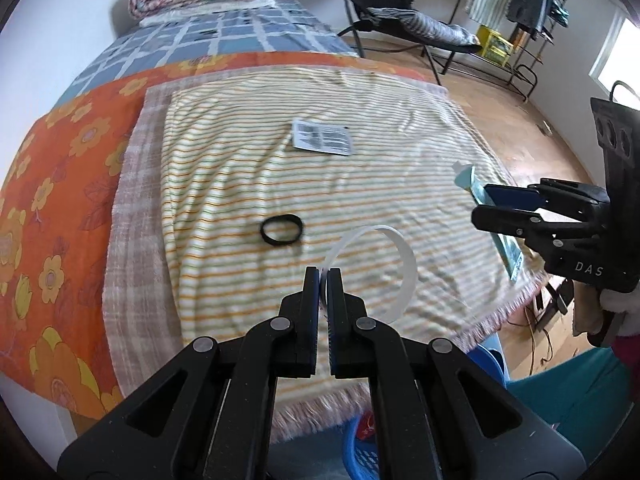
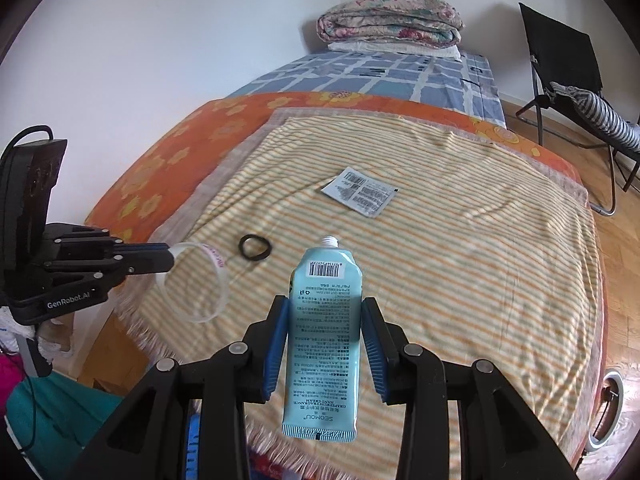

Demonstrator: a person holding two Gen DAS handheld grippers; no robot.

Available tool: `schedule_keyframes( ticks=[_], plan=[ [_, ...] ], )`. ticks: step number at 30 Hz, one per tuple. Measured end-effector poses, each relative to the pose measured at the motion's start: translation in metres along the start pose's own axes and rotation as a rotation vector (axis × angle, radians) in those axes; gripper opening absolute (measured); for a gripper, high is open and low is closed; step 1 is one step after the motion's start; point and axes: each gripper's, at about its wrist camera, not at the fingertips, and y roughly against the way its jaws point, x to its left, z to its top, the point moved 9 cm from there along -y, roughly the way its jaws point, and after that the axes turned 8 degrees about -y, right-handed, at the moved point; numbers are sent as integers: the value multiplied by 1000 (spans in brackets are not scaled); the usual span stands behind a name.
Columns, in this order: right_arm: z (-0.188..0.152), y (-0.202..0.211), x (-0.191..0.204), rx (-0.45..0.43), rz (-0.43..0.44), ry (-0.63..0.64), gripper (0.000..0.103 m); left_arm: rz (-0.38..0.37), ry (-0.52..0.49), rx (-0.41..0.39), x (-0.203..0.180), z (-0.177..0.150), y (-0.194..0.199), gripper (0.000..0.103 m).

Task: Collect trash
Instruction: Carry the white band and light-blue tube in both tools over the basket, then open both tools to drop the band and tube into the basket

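Note:
My left gripper (image 1: 324,276) is shut on a clear plastic ring (image 1: 400,256), lifted over the near edge of the striped blanket (image 1: 240,168). From the right wrist view the same gripper (image 2: 170,256) sits at the left with the ring (image 2: 216,280) hanging from its tips. My right gripper (image 2: 324,320) is shut on a light-blue hand cream tube (image 2: 324,340), cap end pointing away; in the left wrist view it (image 1: 480,204) holds the tube (image 1: 508,252) at the right. A black hair tie (image 1: 282,230) (image 2: 255,247) and a grey sachet (image 1: 322,136) (image 2: 360,190) lie on the blanket.
The bed carries an orange flowered sheet (image 1: 60,168) and a folded quilt (image 2: 390,20) at its head. A blue basket (image 1: 360,456) stands on the floor below the bed's near edge. A black folding chair (image 2: 568,64) and a clothes rack (image 1: 520,8) stand on the wooden floor.

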Motion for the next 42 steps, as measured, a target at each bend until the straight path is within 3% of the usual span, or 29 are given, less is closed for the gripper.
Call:
schedule_keyframes(
  ticks=[15,26,42],
  plan=[
    [-71,35,8,27,29,-37,37,-40,-114,8,-66,-45,15,1],
    [-127,35,15,72,39,-59,37,-57,-148,59,-83,-84,5,1],
    [-179,22,18,156,54,-68,38,-89,-179,155,-110,-135,-19,1]
  ],
)
